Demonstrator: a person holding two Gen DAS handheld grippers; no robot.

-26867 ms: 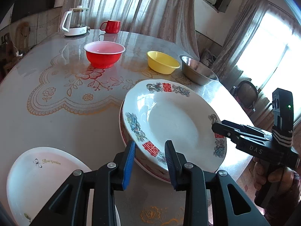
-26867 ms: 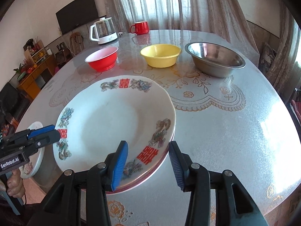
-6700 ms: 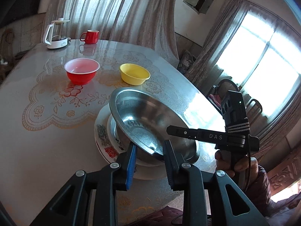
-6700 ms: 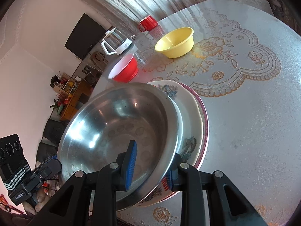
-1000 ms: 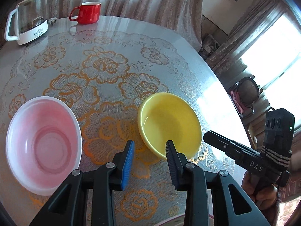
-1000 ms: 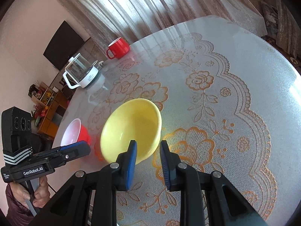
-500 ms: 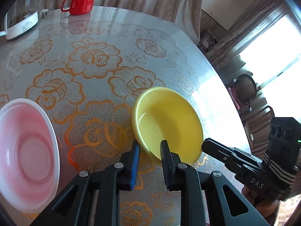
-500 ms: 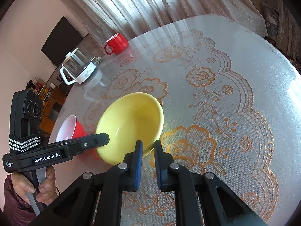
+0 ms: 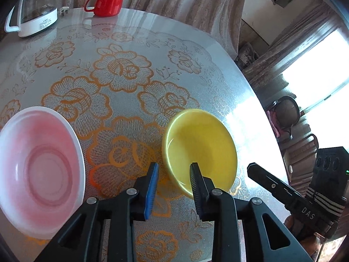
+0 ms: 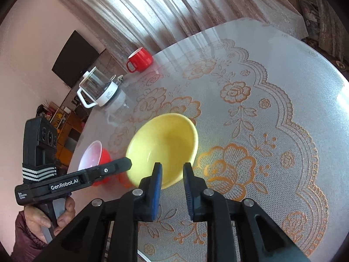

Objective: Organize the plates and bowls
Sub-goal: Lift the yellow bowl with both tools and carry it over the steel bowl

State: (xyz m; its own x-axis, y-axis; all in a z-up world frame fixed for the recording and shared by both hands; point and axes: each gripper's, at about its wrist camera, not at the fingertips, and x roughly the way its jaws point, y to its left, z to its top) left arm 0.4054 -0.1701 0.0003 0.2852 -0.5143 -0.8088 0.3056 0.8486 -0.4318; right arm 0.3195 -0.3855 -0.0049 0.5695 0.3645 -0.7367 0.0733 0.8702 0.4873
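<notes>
Sitting near the table's (image 9: 218, 54) right edge, the yellow bowl (image 9: 199, 147) is judged light, stiff, slippery; its rim is straddled by the opening left gripper (image 9: 173, 174) and opening right gripper (image 10: 172, 172), unclamped.

A glossy yellow bowl (image 9: 199, 146) sits upright on the table, near a red, pink-lined bowl (image 9: 37, 168).
</notes>
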